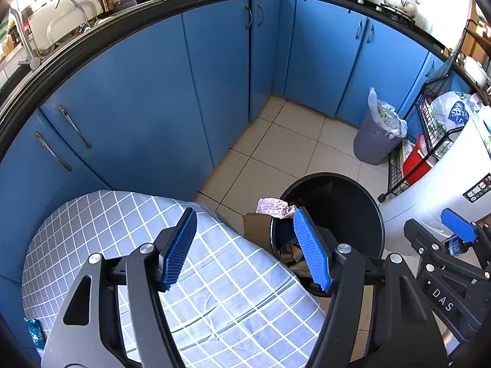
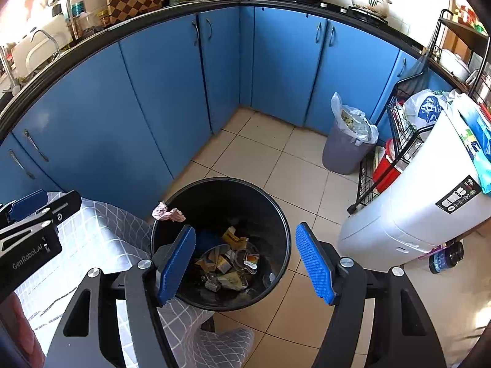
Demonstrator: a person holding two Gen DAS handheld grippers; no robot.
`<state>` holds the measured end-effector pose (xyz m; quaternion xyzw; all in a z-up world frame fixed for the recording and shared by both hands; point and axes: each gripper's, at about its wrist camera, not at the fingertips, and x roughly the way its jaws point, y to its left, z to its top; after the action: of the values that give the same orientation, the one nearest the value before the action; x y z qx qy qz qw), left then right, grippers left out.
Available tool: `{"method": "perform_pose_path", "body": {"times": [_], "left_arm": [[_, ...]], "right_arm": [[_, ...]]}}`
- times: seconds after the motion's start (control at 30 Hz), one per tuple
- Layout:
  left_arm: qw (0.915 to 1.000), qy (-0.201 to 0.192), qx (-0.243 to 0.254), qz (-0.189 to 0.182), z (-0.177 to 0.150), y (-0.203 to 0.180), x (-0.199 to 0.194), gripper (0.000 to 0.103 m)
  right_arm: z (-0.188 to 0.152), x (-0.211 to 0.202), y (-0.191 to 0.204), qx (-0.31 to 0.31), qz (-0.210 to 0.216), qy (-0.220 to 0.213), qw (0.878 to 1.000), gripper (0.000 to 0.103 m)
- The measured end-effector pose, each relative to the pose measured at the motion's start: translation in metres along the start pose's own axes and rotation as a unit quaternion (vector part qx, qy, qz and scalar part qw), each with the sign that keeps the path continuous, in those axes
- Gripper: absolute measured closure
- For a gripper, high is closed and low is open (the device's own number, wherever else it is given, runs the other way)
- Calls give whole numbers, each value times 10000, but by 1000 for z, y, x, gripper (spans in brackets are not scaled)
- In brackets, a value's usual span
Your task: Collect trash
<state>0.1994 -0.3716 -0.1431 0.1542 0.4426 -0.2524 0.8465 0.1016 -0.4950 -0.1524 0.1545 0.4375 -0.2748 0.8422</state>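
Left tool (image 1: pixel 248 250) hangs open, empty, over checked tabletop (image 1: pixel 214 291); right tool (image 2: pixel 245 265) open, empty, above black bin (image 2: pixel 276 214). Crumpled pink paper (image 2: pixel 168 213) sits at bin's rim. Drop step; next likely nudging it inside.

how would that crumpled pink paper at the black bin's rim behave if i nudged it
The crumpled pink paper looks thin and creased, so probably very light and soft. It appears perched at the black bin rim, so a slight nudge would likely tip it in or onto the floor.
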Motion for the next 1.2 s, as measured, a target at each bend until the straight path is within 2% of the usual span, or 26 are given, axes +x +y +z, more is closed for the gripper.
{"method": "perform_pose_path", "body": {"times": [0.47,0.83,1.2], "left_arm": [[9998,-9,-201,61,-11,39,-2,34],[9992,-79,-165,348,-12,62,38,34],[9972,64,-621,421,-6,89,77,34]], "right_arm": [[4,7,43,-286,142,3,9995,37],[18,81,81,-499,634,296,9963,37],[25,145,103,-625,842,995,9895,37]]}}
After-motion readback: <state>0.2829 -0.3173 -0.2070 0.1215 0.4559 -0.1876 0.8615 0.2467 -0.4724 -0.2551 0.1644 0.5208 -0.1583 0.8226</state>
